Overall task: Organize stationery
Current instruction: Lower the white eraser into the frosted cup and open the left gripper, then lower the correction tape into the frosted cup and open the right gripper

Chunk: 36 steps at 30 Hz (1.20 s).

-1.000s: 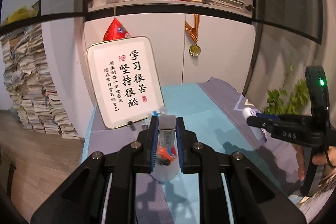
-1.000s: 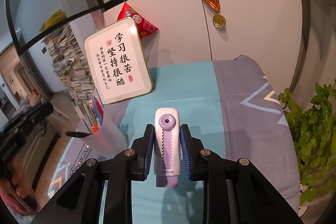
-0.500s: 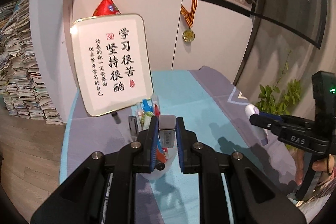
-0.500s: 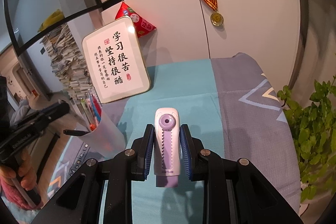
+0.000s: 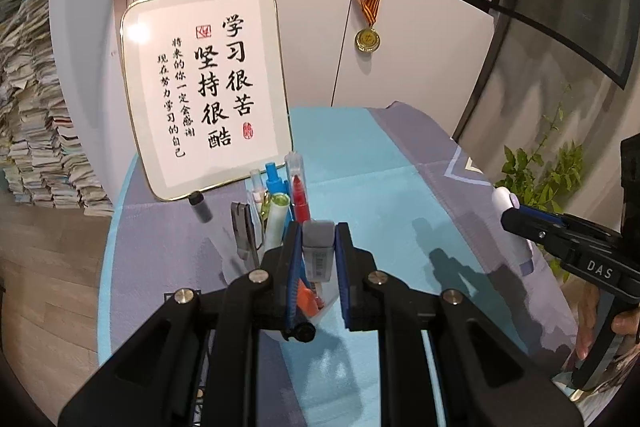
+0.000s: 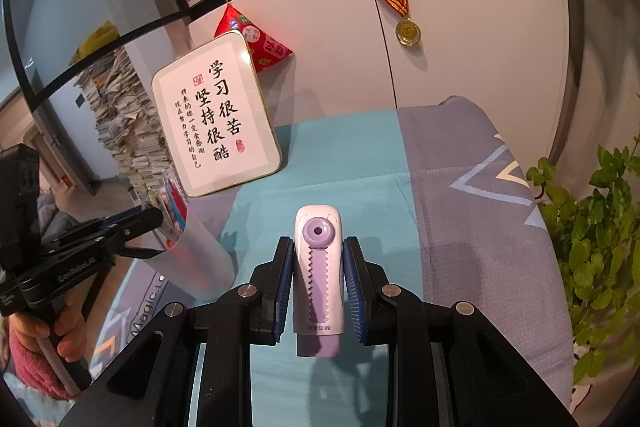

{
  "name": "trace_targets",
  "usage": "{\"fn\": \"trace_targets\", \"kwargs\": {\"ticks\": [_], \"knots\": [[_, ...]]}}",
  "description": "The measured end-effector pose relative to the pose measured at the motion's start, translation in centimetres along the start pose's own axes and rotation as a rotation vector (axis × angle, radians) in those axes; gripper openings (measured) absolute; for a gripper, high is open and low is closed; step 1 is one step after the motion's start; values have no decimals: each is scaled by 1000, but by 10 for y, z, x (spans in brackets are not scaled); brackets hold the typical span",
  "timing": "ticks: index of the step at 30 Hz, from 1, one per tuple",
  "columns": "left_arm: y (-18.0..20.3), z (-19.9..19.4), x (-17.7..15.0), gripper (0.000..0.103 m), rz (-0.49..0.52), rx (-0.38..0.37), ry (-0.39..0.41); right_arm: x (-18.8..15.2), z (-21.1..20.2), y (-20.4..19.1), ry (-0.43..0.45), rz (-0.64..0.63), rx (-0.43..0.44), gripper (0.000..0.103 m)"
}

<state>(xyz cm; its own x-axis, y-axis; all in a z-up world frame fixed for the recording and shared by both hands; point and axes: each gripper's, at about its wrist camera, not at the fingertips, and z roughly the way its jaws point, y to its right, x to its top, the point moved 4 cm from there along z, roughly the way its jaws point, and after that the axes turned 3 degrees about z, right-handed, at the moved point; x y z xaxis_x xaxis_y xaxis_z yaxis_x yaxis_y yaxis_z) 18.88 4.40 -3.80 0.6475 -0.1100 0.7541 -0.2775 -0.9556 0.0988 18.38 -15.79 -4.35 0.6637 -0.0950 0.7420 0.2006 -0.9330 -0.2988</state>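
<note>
Left claw [image 5: 318, 251] clamps an eraser [image 5: 318, 253]; right claw [image 6: 318, 283] clamps a purple-white correction-tape dispenser [image 6: 318, 275].

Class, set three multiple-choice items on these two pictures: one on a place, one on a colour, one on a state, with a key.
1. Where does the framed sign stand?
A. against the cupboard
B. flat on the floor
C. on the shelf

2. What colour is the ridged strip on the corrector in the right gripper?
A. green
B. purple
C. orange

3. How is the left gripper?
A. wide open, empty
B. out of view
C. shut on a grey eraser

Key: A, it leans there; B, the strip shows purple; C, its pads press the eraser.
</note>
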Motion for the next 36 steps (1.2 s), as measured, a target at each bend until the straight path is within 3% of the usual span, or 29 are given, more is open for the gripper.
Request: {"fn": "trace_targets", "kwargs": {"ticks": [10,17,27,36], "knots": [[-1,-10,3,15,-11,10,29,0,1,1,3,-6,1,26],[-7,-37,-4,15,-14,49,92,0,1,-8,4,-29,6,26],[-31,-63,-27,15,-30,131,138,10,6,-52,9,-94,66,26],[-53,-66,-48,15,-63,139,130,17,22,-110,8,-164,146,26]]}}
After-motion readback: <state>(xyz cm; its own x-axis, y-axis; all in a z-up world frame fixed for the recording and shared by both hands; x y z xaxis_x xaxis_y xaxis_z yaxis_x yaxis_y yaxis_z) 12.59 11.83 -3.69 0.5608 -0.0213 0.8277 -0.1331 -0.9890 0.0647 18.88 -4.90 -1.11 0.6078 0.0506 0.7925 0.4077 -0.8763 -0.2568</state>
